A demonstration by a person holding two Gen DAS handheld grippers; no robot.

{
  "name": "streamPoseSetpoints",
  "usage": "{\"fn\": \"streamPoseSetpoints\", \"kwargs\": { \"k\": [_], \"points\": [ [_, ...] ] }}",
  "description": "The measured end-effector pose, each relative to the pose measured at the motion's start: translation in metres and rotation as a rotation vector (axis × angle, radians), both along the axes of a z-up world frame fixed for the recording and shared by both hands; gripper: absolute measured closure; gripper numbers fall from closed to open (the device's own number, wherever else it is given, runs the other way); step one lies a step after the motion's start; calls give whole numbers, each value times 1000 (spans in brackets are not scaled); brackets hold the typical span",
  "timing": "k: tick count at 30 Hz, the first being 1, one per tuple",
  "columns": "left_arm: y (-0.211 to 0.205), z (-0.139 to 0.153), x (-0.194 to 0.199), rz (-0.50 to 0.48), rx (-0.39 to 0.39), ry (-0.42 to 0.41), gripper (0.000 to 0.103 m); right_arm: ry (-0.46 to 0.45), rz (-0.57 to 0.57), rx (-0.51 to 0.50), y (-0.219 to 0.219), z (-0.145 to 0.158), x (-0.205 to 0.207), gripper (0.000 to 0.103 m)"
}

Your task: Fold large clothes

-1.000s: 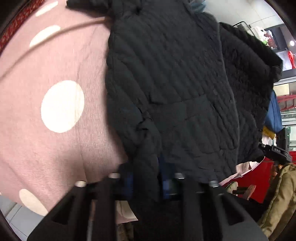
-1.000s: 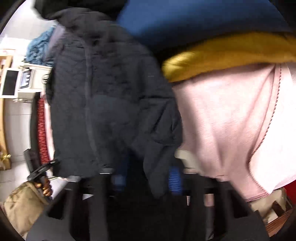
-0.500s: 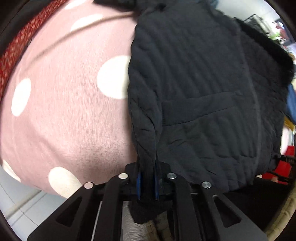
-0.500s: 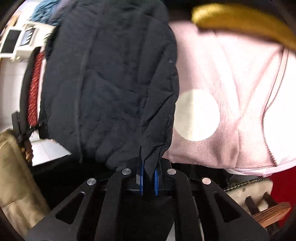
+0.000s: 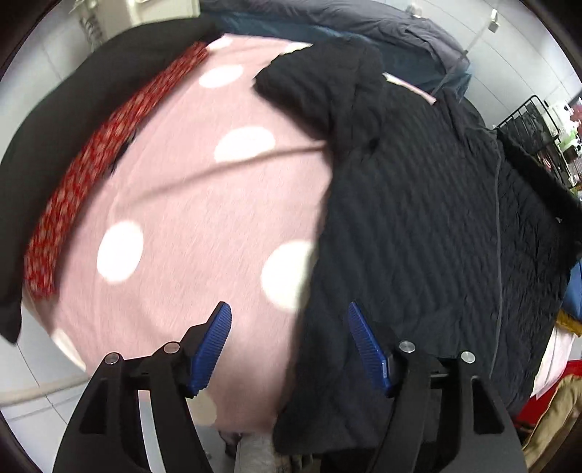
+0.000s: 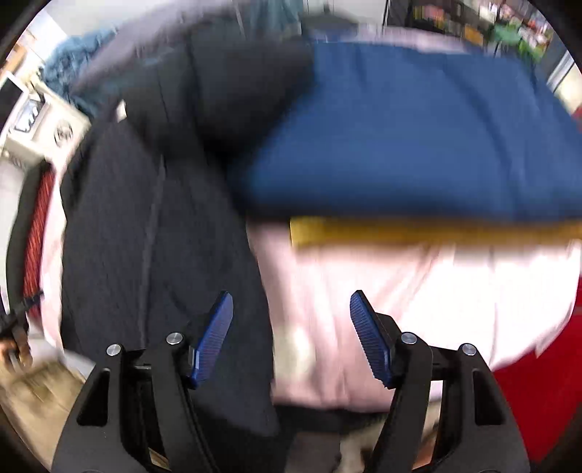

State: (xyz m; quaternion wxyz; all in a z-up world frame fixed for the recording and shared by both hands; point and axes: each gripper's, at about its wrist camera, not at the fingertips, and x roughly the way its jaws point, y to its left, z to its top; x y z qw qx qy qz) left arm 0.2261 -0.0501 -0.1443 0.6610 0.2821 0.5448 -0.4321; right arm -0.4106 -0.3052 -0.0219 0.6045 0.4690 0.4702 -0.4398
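Pink cloth with white polka dots (image 5: 189,203) covers the work surface and fills the left half of the left wrist view, with a strip of red patterned fabric (image 5: 91,174) and a black garment (image 5: 54,120) along its far left edge, and grey and teal bedding (image 5: 327,25) bunched behind it against a pale wall. Spread flat on the pink cloth lies the black quilted jacket (image 5: 429,233), its stitched diagonal ribs and a long front seam showing, its upper part folded over into a dark flap near the top of the cloth. At the bottom of that view the left gripper (image 5: 294,345) has its blue ribbed pads (image 5: 212,345) spread wide apart with nothing between them; the near edge of the jacket runs down through the gap, and I cannot tell whether either pad touches it. From the right wrist view, which is heavily blurred, the same jacket (image 6: 152,233) occupies the left side, a folded blue garment (image 6: 411,134) sits at the upper right with a mustard-yellow layer (image 6: 418,233) just under its near edge, and pale pink cloth (image 6: 418,309) spreads below that. Its right gripper (image 6: 291,338) is likewise wide open and holding nothing, its left pad over the jacket's edge and its right pad over the pink cloth, with a red surface (image 6: 538,400) at the lower right corner
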Motion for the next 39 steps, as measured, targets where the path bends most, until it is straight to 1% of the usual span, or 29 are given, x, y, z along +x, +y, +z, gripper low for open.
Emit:
{"fn": "streamPoseSetpoints", "kwargs": {
  "k": [2, 4, 6, 7, 8, 10, 12, 14, 15, 17, 18, 19, 20, 21, 22, 23, 24, 25, 26, 28, 29, 30, 31, 33, 34, 35, 37, 39],
  "points": [
    [-25, 6, -16, -25, -28, 3, 38, -20, 30, -72, -27, 19, 18, 31],
    [-50, 10, -28, -40, -67, 37, 38, -46, 84, -144, -53, 41, 53, 30],
    [-62, 11, -51, -70, -90, 50, 37, -72, 130, -179, -74, 59, 70, 30],
    [-71, 13, -61, -85, -106, 53, 37, -79, 168, -191, -86, 63, 93, 29],
    [-76, 15, -67, -94, -115, 55, 37, -71, 199, -193, -93, 65, 108, 28],
    [-82, 13, -80, -102, -126, 63, 36, 0, 310, -207, -107, 69, 142, 27],
    [-86, 12, -89, -100, -130, 70, 35, 45, 395, -221, -124, 71, 172, 26],
    [-87, 8, -94, -99, -116, 65, 35, 116, 495, -181, -143, 54, 217, 25],
    [-85, 5, -95, -98, -109, 58, 35, 153, 517, -168, -155, 44, 231, 25],
    [-79, 0, -96, -93, -82, 19, 35, 218, 538, -126, -178, 18, 254, 25],
    [-76, -2, -94, -91, -72, 4, 35, 268, 545, -70, -191, -4, 264, 25],
    [-70, -3, -94, -87, -59, -14, 35, 300, 539, -26, -198, -19, 264, 25],
    [-64, -4, -92, -80, -46, -25, 35, 331, 517, 30, -209, -40, 267, 25],
    [-60, -5, -90, -71, -39, -29, 35, 344, 506, 68, -214, -56, 267, 25],
    [-55, -7, -88, -57, -28, -31, 35, 366, 505, 118, -219, -79, 268, 25],
    [-50, -9, -85, -43, -17, -34, 35, 392, 507, 141, -220, -92, 263, 28],
    [-47, -11, -84, -32, -10, -35, 35, 421, 500, 156, -220, -106, 258, 47],
    [-44, -13, -82, -18, -2, -31, 35, 437, 486, 158, -219, -114, 254, 64],
    [-43, -15, -81, -6, 7, -26, 35, 430, 460, 154, -218, -119, 247, 68],
    [-44, -19, -81, 0, 24, -18, 35, 341, 411, 117, -216, -109, 232, 85],
    [-47, -21, -82, -9, 29, -16, 35, 310, 393, 96, -215, -99, 225, 90],
    [-50, -20, -85, -22, 31, -18, 35, 278, 368, 71, -215, -87, 216, 93],
    [-55, -20, -88, -39, 31, -21, 35, 225, 321, 33, -216, -67, 200, 94],
    [-69, -17, -98, -91, 24, -31, 35, 134, 244, -22, -220, -35, 172, 95],
    [-77, -14, -104, -119, 15, -39, 35, 89, 175, -72, -222, -10, 145, 95],
    [-83, -11, -109, -139, 7, -43, 35, 62, 125, -105, -224, 6, 126, 95],
    [-99, -2, -123, -197, -21, -51, 35, -18, -7, -188, -224, 46, 74, 96],
    [-110, 4, -136, -240, -44, -54, 35, -66, -180, -294, -212, 90, 3, 96]
  ]
}}
